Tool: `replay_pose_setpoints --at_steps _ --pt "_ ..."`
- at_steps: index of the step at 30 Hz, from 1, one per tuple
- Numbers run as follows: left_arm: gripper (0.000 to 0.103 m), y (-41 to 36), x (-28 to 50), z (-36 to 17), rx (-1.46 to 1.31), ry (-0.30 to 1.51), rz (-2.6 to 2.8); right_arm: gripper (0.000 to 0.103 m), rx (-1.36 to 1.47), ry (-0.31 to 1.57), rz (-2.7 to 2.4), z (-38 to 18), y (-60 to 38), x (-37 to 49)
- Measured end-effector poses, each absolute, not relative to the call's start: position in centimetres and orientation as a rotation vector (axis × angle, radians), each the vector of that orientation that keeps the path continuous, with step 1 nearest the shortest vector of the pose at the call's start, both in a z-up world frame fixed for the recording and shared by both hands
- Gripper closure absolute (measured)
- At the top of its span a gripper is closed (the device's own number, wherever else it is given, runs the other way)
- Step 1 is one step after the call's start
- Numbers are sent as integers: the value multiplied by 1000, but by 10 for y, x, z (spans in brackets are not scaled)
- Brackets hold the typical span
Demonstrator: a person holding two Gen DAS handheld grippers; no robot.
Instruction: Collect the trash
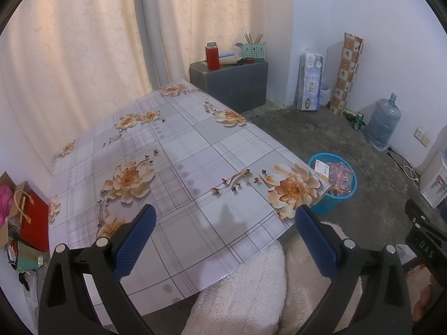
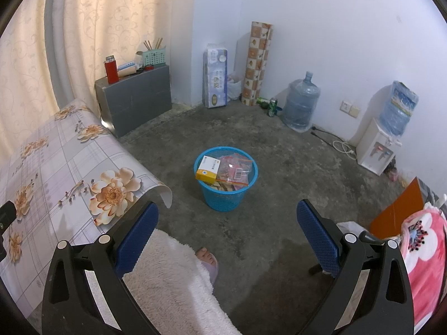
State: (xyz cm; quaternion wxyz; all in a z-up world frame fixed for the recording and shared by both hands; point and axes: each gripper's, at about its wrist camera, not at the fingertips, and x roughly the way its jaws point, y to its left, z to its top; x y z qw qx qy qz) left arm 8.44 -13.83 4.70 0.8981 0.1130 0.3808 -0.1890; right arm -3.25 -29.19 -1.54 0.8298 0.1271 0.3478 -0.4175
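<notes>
A blue mesh bin [image 2: 226, 192] stands on the concrete floor beyond the table's corner. It holds a yellow and white box [image 2: 208, 170] and clear bags of pink wrappers [image 2: 237, 171]. The bin also shows in the left wrist view [image 1: 332, 195], partly hidden by the table corner. My left gripper [image 1: 225, 220] is open and empty above the near edge of the floral table [image 1: 178, 150]. My right gripper [image 2: 226, 217] is open and empty, held above the floor with the bin straight ahead of it.
A grey cabinet [image 2: 137, 97] with a red flask [image 2: 111, 72] stands by the curtain. A tissue pack [image 2: 215, 79], a roll [image 2: 255, 64], a water jug [image 2: 300, 103] and a water dispenser [image 2: 377, 150] line the wall. My leg in white fleece [image 2: 173, 284] is below.
</notes>
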Motion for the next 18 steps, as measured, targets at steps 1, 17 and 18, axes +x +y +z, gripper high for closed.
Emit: replay_pose_setpoints --at_steps 1,17,18 --pt "5 -138 84 47 233 789 -390 8 271 738 -885 -15 -292 -33" --pt "5 -138 85 46 234 792 -393 8 271 739 -884 -15 -292 -32" --pt "5 -138 86 46 233 792 -392 8 271 739 -885 -15 -293 -32"
